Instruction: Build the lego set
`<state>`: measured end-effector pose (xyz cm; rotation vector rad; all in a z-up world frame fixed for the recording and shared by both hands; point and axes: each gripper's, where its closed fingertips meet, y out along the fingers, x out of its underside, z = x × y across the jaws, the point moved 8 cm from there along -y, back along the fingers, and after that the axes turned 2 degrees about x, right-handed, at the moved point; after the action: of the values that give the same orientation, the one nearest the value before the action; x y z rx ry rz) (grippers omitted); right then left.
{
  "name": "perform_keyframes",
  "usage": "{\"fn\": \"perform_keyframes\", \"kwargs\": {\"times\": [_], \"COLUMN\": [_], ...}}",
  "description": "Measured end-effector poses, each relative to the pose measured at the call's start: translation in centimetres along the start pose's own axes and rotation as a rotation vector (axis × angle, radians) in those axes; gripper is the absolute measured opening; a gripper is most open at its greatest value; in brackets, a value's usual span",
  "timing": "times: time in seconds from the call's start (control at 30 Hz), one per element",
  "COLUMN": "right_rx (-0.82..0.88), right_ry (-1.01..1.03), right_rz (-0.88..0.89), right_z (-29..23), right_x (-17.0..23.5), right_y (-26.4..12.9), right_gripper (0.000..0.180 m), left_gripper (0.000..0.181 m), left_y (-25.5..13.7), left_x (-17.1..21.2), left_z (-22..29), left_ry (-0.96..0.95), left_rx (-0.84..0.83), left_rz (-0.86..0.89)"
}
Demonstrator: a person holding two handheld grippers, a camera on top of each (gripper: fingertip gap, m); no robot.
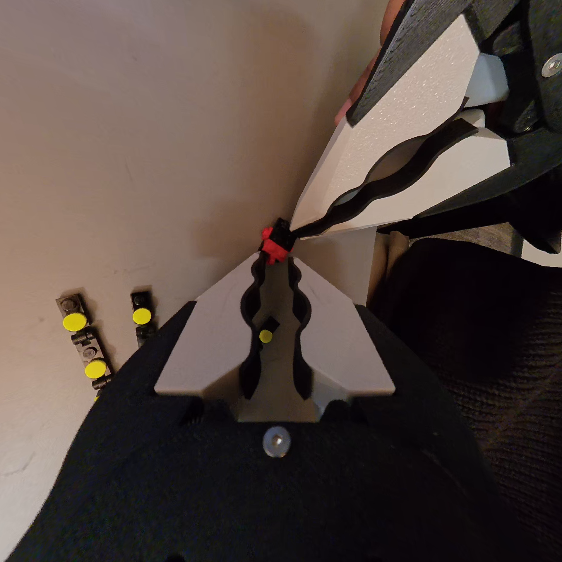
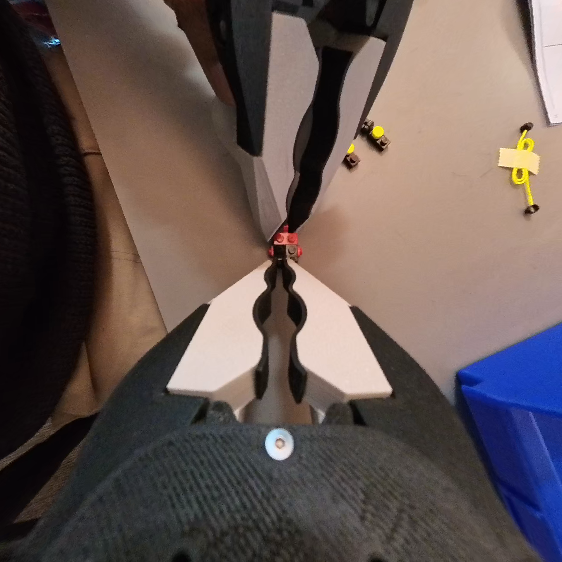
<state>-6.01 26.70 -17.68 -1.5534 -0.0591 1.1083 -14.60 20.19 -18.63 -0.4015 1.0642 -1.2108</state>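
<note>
A small lego assembly of red and black pieces is held in the air between both grippers above the beige table. My left gripper is shut on its red lower part. My right gripper comes in from the upper right and is shut on its black part. In the right wrist view the assembly sits just past my right gripper, and my left gripper reaches down from the top onto the red piece.
Black lego strips with yellow round tiles lie on the table. A taped yellow cord, a blue bin and a paper sheet are at the right. Dark fabric lies beyond the table edge.
</note>
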Motion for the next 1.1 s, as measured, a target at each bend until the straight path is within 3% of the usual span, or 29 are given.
{"fn": "perform_keyframes", "kwargs": {"times": [0.57,1.1], "right_rx": [-0.004,0.014], "right_ry": [0.020,0.024], "right_rz": [-0.029,-0.044], "right_z": [-0.09,0.04], "right_x": [-0.33,-0.26], "right_y": [0.21,0.27], "right_gripper": [0.001,0.001], "left_gripper": [0.022,0.019], "left_y": [-0.04,0.07], "left_x": [-0.39,-0.55], "left_z": [-0.41,-0.24], "left_ry": [-0.069,-0.061], "left_rx": [0.051,-0.016], "left_rz": [0.038,0.029]}}
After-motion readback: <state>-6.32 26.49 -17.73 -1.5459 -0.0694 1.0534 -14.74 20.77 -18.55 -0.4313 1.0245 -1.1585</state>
